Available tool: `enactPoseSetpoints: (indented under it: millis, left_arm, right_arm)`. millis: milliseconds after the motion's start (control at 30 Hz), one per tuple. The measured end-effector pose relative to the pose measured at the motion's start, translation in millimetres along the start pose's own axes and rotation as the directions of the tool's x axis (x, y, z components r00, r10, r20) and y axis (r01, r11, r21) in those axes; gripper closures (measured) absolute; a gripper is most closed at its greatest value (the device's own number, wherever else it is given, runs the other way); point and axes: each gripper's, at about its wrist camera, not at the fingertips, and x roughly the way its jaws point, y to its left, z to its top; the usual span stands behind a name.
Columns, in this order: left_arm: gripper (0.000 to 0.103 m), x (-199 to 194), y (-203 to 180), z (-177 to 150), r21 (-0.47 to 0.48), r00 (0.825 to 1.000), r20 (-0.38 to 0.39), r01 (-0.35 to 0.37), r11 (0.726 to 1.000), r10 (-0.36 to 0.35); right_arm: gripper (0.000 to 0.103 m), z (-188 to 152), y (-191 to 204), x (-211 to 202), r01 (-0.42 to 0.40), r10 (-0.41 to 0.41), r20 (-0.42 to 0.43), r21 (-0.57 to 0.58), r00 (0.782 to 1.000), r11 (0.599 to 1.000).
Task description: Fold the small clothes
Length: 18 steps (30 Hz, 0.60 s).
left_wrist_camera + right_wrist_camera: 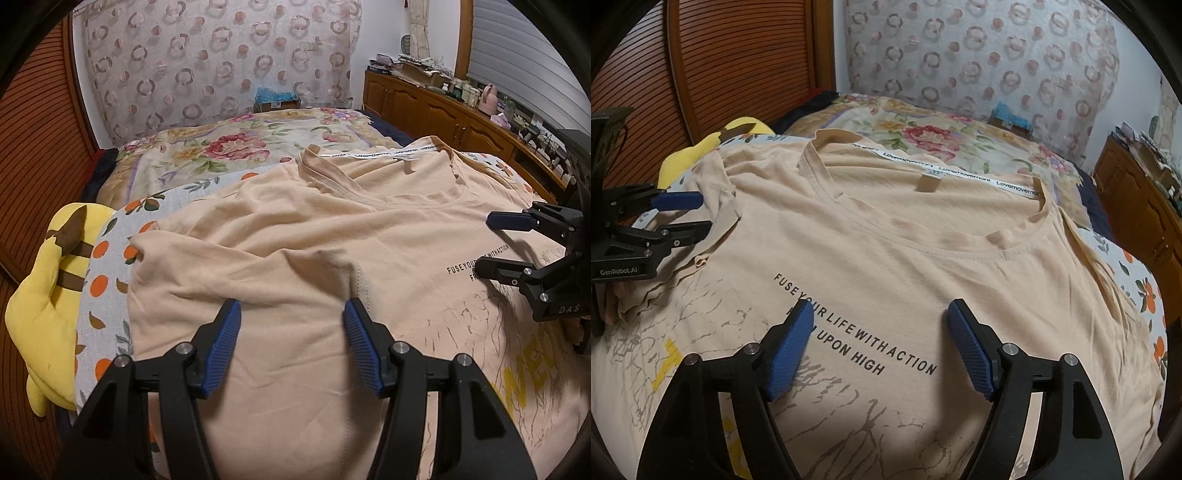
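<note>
A peach T-shirt (314, 240) lies front up on the bed, collar at the far side, with black printed text (849, 332) on the chest; it also fills the right wrist view (905, 240). My left gripper (291, 314) is open and empty, just above the shirt's left sleeve area. My right gripper (879, 314) is open and empty over the chest print. Each gripper shows in the other's view: the right one (487, 243) at the right edge, the left one (705, 214) at the shirt's rumpled left sleeve.
A yellow plush toy (48, 295) lies at the bed's left edge on an orange-patterned cloth (107, 273). A floral quilt (236, 147) covers the far bed. A wooden cabinet (443, 107) with clutter runs along the right. A slatted wooden headboard (37, 155) stands at the left.
</note>
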Motion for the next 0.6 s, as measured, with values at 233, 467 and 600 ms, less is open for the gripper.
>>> enactPoseSetpoints:
  millis: [233, 467, 600]
  left_arm:
    - [0.045, -1.1, -0.4, -0.6, -0.008, 1.000, 0.003, -0.007, 1.000, 0.007]
    - [0.045, -31.4, -22.1, -9.2, 0.012, 0.997, 0.071, -0.016, 1.000, 0.015]
    - [0.045, -56.3, -37.4, -12.2, -0.009, 0.993, 0.117, 0.033, 0.999, -0.031]
  right_arm:
    - [0.023, -2.5, -5.0, -3.4, 0.002, -0.002, 0.005, -0.003, 1.000, 1.000]
    - [0.024, -34.1, -55.6, -65.6, 0.032, -0.038, 0.082, 0.066, 0.996, 0.997]
    - [0.025, -64.9, -105.9, -107.6, 0.124, -0.133, 0.083, 0.103, 0.988, 0.987]
